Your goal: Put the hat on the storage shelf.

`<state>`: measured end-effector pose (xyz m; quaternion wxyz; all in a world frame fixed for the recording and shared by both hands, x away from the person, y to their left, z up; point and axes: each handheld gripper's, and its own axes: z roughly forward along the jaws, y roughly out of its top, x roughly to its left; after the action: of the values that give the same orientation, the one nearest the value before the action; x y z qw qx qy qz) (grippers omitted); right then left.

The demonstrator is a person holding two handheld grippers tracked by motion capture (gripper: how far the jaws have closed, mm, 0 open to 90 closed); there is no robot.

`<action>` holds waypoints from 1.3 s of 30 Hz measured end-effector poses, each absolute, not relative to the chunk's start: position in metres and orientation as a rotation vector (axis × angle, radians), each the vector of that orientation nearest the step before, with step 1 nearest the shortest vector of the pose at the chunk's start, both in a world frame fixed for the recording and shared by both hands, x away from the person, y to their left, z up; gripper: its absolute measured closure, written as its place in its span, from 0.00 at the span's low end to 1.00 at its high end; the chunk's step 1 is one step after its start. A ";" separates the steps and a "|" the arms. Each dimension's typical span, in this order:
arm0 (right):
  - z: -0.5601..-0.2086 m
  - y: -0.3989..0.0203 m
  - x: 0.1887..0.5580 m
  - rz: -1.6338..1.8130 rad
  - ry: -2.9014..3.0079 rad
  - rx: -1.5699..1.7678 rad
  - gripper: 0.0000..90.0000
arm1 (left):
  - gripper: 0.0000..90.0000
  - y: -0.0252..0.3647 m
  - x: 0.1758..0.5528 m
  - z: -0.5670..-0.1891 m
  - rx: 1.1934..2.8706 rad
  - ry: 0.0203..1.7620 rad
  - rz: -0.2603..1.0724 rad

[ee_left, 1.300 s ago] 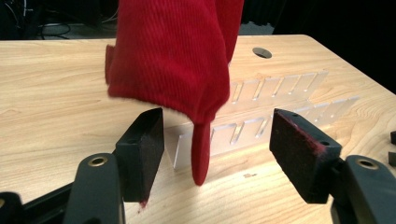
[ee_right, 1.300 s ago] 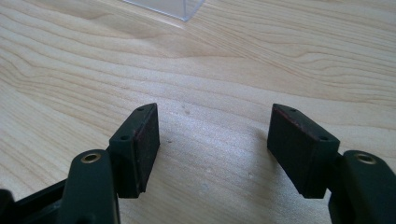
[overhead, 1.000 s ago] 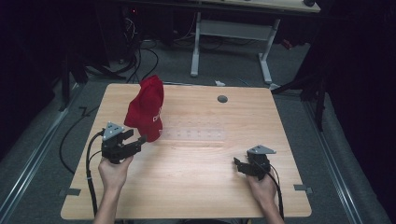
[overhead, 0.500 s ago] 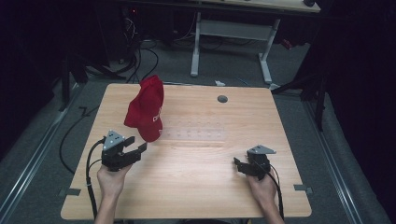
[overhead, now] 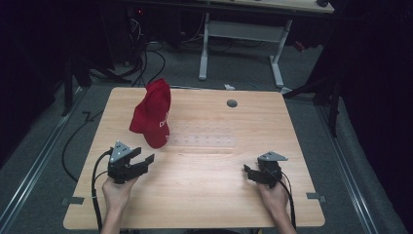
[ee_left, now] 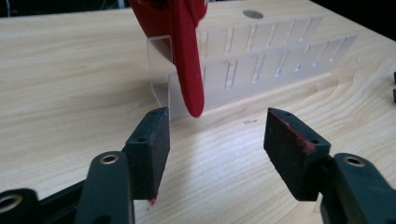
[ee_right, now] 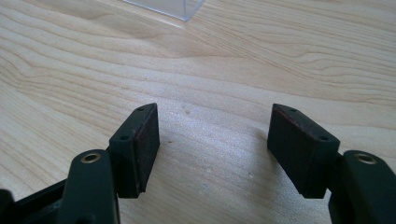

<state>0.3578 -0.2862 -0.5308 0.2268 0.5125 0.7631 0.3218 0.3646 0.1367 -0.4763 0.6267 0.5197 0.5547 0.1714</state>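
Note:
A red cap (overhead: 152, 114) stands upright on the left end of a clear plastic slotted rack (overhead: 204, 140) at the table's middle. In the left gripper view the cap's brim (ee_left: 187, 70) hangs down in front of the rack (ee_left: 261, 60). My left gripper (overhead: 146, 161) is open, a short way in front of the cap, nothing between its pads (ee_left: 152, 140). My right gripper (overhead: 248, 174) rests low near the table's front right, open and holding nothing. In the right gripper view one clear corner of the rack (ee_right: 173, 8) shows at the top, beyond the gripper (ee_right: 212, 140).
The wooden table (overhead: 195, 204) has a round grey grommet (overhead: 232, 103) near its far edge. Cables trail from both grippers off the front edge. Behind the table stand a white desk frame (overhead: 243, 34) and floor cables (overhead: 141, 53).
My left gripper has drawn back toward the front edge, away from the cap. The cap, rack and right gripper have stayed put.

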 end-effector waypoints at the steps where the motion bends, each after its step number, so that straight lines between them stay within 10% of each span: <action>1: -0.531 -0.286 0.358 0.887 2.103 1.410 0.38 | 0.45 0.136 0.365 -0.479 1.201 1.274 0.399; 39: -0.531 -0.286 0.358 0.887 2.104 1.409 0.38 | 0.37 0.136 0.386 -0.546 1.320 1.436 0.542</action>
<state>0.3578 -0.2864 -0.5308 0.2272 0.5114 0.7637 0.3218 0.3859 0.1360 -0.5460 0.5302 0.5529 0.6014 0.2270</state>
